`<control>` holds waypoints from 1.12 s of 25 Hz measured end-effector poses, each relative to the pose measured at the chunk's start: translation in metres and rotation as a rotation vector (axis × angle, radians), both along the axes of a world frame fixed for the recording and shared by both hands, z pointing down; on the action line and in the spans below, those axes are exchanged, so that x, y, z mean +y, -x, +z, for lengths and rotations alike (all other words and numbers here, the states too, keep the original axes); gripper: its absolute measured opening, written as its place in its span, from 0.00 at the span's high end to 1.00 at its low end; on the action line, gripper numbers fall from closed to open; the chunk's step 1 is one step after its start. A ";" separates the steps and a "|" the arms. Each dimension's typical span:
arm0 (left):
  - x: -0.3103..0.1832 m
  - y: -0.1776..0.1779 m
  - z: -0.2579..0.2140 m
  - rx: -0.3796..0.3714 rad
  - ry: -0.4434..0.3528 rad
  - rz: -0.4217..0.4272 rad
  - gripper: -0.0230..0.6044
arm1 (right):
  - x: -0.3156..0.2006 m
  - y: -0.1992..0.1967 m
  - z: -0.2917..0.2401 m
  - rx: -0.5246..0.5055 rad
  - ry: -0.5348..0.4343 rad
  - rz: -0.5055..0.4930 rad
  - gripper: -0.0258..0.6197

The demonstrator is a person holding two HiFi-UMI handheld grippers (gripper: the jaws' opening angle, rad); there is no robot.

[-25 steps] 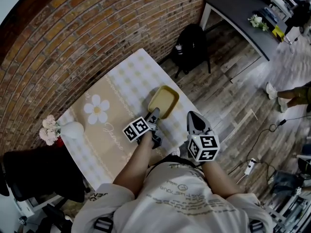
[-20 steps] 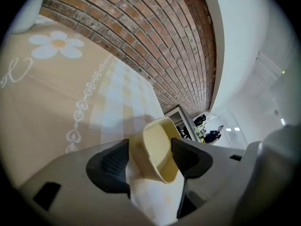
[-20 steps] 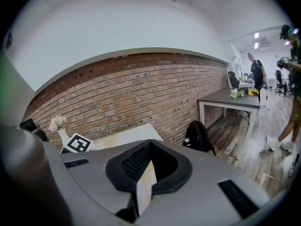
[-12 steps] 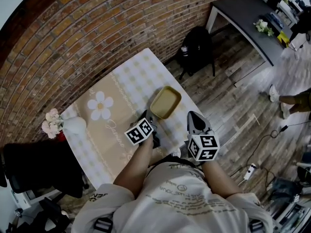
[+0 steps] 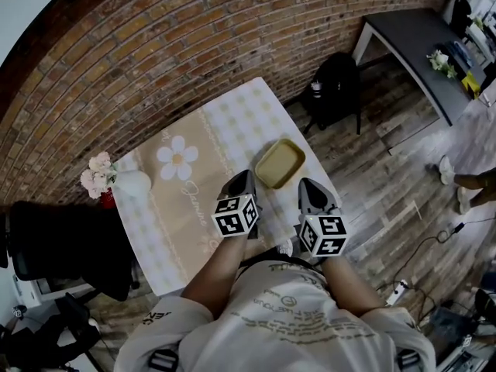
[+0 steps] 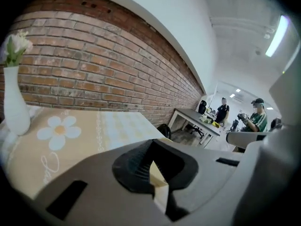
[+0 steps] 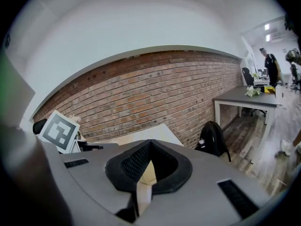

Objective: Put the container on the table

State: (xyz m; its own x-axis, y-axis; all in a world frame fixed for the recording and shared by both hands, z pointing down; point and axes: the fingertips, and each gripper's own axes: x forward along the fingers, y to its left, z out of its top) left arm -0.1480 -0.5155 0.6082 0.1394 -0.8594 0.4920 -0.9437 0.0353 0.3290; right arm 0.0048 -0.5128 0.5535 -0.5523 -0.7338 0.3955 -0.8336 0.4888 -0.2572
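The container (image 5: 280, 163) is a shallow yellow tray with rounded corners, and it lies free on the checked cloth of the table (image 5: 232, 111), close to the table's right edge. The left gripper (image 5: 241, 181), just beside it, has just been closing its jaws, which are now clenched on nothing, and the right gripper (image 5: 309, 187) also has its jaws pressed together, empty. Only the head view shows the whole container and a cursive word on the cloth, too small to read, while the left gripper view shows the white vase (image 6: 14, 109) from the side.

Cream printed T-shirt (image 5: 287, 316), perhaps with dark straps (image 5: 159, 358); grey left gripper (image 5: 241, 180) and right gripper (image 5: 307, 186) bear black-and-white marker cubes (image 5: 236, 215).
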 end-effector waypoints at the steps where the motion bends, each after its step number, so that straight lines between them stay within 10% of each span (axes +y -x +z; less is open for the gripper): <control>1: 0.001 -0.001 -0.006 -0.013 -0.011 0.004 0.96 | 0.000 0.003 -0.002 -0.004 -0.004 -0.009 0.96; 18: 0.033 -0.009 -0.142 -0.250 -0.227 0.031 0.96 | 0.001 0.044 -0.054 -0.094 -0.117 -0.134 0.96; 28: 0.045 0.004 -0.168 -0.267 -0.263 0.003 0.96 | 0.004 0.062 -0.096 -0.153 -0.230 -0.163 0.96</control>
State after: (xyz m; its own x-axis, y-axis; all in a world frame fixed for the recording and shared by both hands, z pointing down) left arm -0.1516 -0.4707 0.4399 0.0383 -0.9609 0.2741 -0.9974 -0.0202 0.0686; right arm -0.0575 -0.5085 0.4576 -0.7105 -0.6911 0.1326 -0.6994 0.6730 -0.2406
